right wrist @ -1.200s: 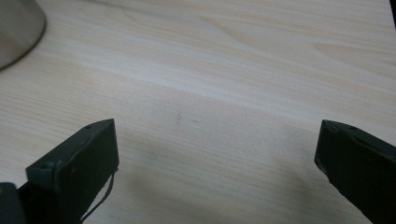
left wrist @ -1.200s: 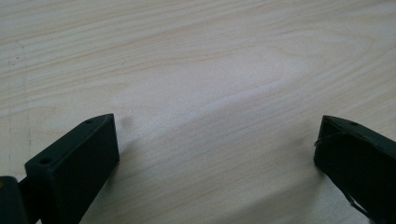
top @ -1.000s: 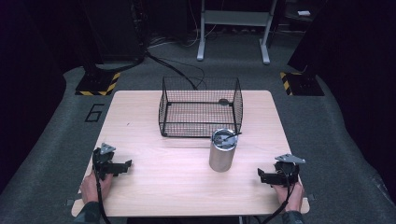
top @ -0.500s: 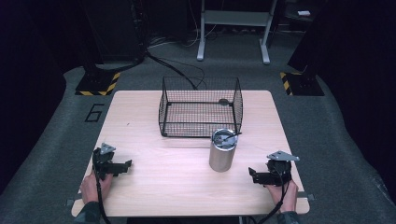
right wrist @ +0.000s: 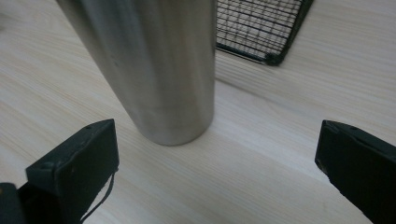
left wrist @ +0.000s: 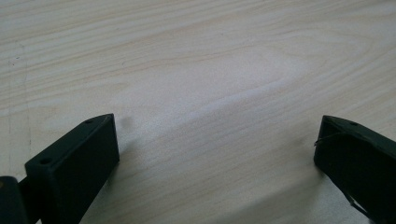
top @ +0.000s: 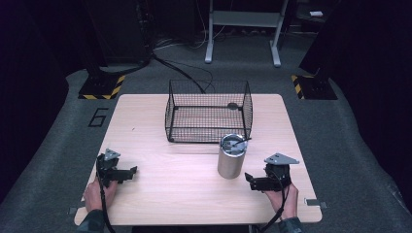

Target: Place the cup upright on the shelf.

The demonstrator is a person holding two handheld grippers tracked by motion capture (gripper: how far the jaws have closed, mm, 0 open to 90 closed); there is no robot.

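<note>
We see a light wooden table point(top: 160, 131) standing on grey carpet point(top: 58, 155). Beyond the table stands a grey metal frame stand point(top: 243, 29). Yellow-black striped base plates point(top: 101, 90) flank the table's far corners. The surroundings beyond the table are dark.

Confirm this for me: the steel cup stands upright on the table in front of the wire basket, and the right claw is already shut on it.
Not quite. The right claw is open, its jaws wide apart, short of the steel cup and not touching it, as the right gripper view shows. The rest holds: the cup stands upright on the table in front of the wire basket.
</note>
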